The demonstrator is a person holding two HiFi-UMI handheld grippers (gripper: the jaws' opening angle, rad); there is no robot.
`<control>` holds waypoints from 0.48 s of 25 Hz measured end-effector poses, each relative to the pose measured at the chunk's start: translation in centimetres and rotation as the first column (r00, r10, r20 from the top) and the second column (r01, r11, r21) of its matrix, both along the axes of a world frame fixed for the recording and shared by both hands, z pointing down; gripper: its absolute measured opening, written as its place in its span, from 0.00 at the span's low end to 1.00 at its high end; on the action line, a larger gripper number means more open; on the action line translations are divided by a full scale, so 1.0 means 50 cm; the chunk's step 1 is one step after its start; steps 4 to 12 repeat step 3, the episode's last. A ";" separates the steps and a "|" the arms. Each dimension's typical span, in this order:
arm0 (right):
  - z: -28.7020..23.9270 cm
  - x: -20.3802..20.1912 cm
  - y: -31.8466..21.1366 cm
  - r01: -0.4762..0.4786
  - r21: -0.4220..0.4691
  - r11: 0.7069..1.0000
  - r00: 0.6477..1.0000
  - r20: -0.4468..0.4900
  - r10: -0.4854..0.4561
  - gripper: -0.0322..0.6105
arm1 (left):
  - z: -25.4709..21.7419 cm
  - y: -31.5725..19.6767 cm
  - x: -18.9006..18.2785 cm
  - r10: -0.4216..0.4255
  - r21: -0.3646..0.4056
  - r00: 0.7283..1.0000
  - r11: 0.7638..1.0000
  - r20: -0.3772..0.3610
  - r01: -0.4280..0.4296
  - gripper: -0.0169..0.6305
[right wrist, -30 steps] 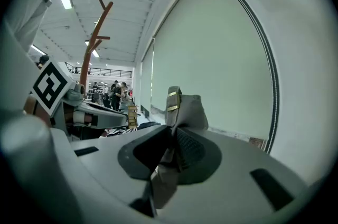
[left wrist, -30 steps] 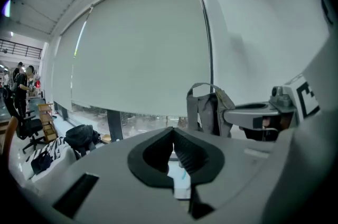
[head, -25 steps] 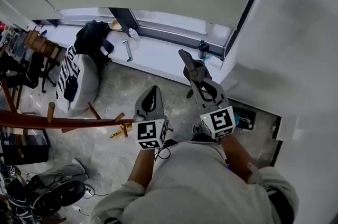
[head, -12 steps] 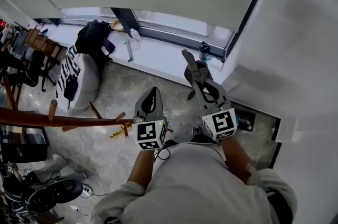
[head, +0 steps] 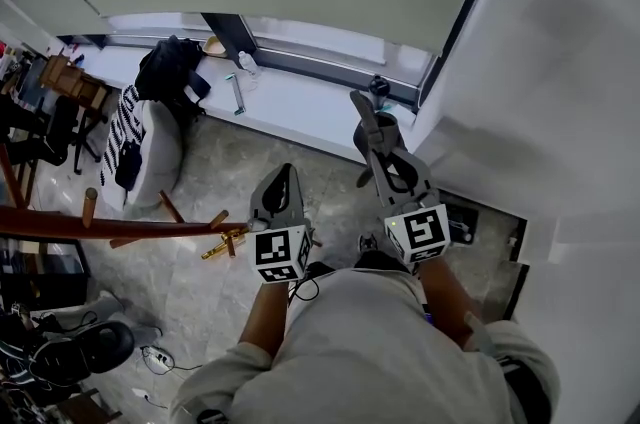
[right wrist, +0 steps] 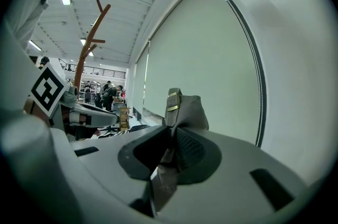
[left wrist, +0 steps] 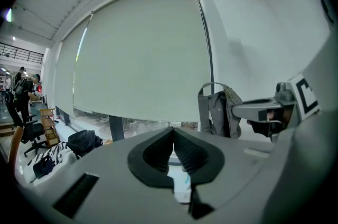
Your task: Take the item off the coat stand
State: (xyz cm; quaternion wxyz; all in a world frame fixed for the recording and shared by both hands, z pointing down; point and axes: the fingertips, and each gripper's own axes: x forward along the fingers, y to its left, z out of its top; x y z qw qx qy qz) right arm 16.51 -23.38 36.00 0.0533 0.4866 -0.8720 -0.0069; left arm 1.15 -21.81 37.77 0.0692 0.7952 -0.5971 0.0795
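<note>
Holding bag (right wrist: 186,108) by a pinched fabric edge in right gripper (right wrist: 172,139), off and well right of stand (head: 120,229) | left gripper (left wrist: 173,138) pressed together, empty | risk: thin hold, a swing could slip the fabric and drop the bag

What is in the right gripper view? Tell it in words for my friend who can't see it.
The right claw is shut on a grey-brown fabric bag with a gold-coloured buckle, holding it up in front of a big window blind. Farther back on the left is a brown wooden coat stand, apart from the bag.
</note>
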 end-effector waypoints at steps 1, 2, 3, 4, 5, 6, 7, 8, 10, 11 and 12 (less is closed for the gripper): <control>-0.001 -0.013 -0.024 0.000 -0.008 1.000 1.000 -0.002 0.000 0.11 | -0.002 -0.024 -0.013 0.000 -0.007 1.000 1.000 -0.001 0.000 0.04; -0.002 -0.023 -0.044 -0.001 -0.014 1.000 1.000 -0.003 0.001 0.11 | -0.004 -0.045 -0.024 0.000 -0.014 1.000 1.000 -0.001 0.000 0.04; -0.003 -0.033 -0.063 -0.001 -0.019 1.000 1.000 -0.004 0.001 0.11 | -0.005 -0.065 -0.034 -0.001 -0.019 1.000 1.000 -0.001 0.001 0.04; -0.003 -0.033 -0.063 -0.001 -0.019 1.000 1.000 -0.004 0.001 0.11 | -0.005 -0.065 -0.034 -0.001 -0.019 1.000 1.000 -0.001 0.001 0.04; -0.003 -0.033 -0.063 -0.001 -0.019 1.000 1.000 -0.004 0.001 0.11 | -0.005 -0.065 -0.034 -0.001 -0.019 1.000 1.000 -0.001 0.001 0.04; -0.003 -0.033 -0.063 -0.001 -0.019 1.000 1.000 -0.004 0.001 0.11 | -0.005 -0.065 -0.034 -0.001 -0.019 1.000 1.000 -0.001 0.001 0.04; -0.003 -0.033 -0.063 -0.001 -0.019 1.000 1.000 -0.004 0.001 0.11 | -0.005 -0.065 -0.034 -0.001 -0.019 1.000 1.000 -0.001 0.001 0.04; -0.003 -0.033 -0.063 -0.001 -0.019 1.000 1.000 -0.004 0.001 0.11 | -0.005 -0.065 -0.034 -0.001 -0.019 1.000 1.000 -0.001 0.001 0.04; -0.003 -0.033 -0.063 -0.001 -0.019 1.000 1.000 -0.004 0.001 0.11 | -0.005 -0.065 -0.034 -0.001 -0.019 1.000 1.000 -0.001 0.001 0.04; -0.003 -0.033 -0.063 -0.001 -0.019 1.000 1.000 -0.004 0.001 0.11 | -0.005 -0.065 -0.034 -0.001 -0.019 1.000 1.000 -0.001 0.001 0.04; -0.003 -0.033 -0.063 -0.001 -0.019 1.000 1.000 -0.004 0.001 0.11 | -0.005 -0.065 -0.034 -0.001 -0.019 1.000 1.000 -0.001 0.001 0.04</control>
